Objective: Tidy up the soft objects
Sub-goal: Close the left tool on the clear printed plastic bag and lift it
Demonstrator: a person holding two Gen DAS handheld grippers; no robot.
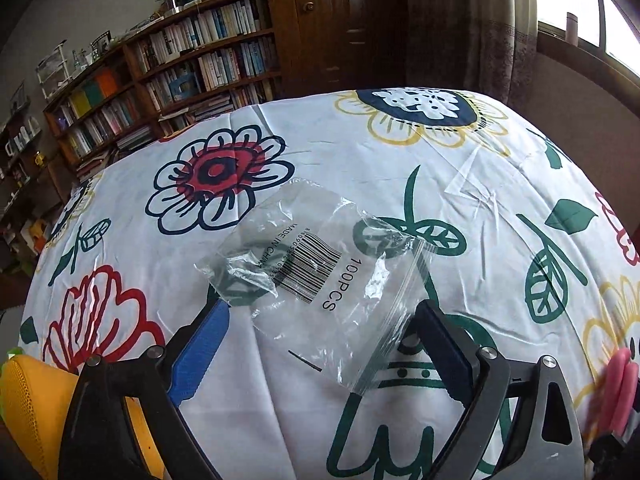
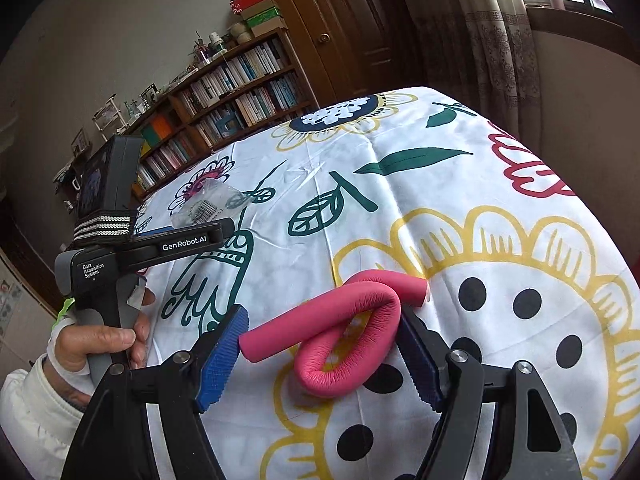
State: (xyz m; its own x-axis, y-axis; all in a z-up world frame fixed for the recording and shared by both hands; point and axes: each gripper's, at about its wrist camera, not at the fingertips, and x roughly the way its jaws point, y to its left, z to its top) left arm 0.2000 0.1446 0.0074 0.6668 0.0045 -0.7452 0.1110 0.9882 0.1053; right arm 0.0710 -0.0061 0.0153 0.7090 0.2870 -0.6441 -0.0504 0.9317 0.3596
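your left gripper point(image 1: 324, 344) has its jaws spread around the near end of the clear bag point(image 1: 320, 276), which lies flat on the flowered cloth point(image 1: 460, 184). your right gripper point(image 2: 324, 356) has its jaws spread either side of the looped pink foam tube point(image 2: 340, 332), which rests on the cloth near the bag.

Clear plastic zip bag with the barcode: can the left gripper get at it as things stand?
Probably yes. The clear plastic zip bag lies flat on the floral cloth, between the open left gripper fingers, nothing covering it.
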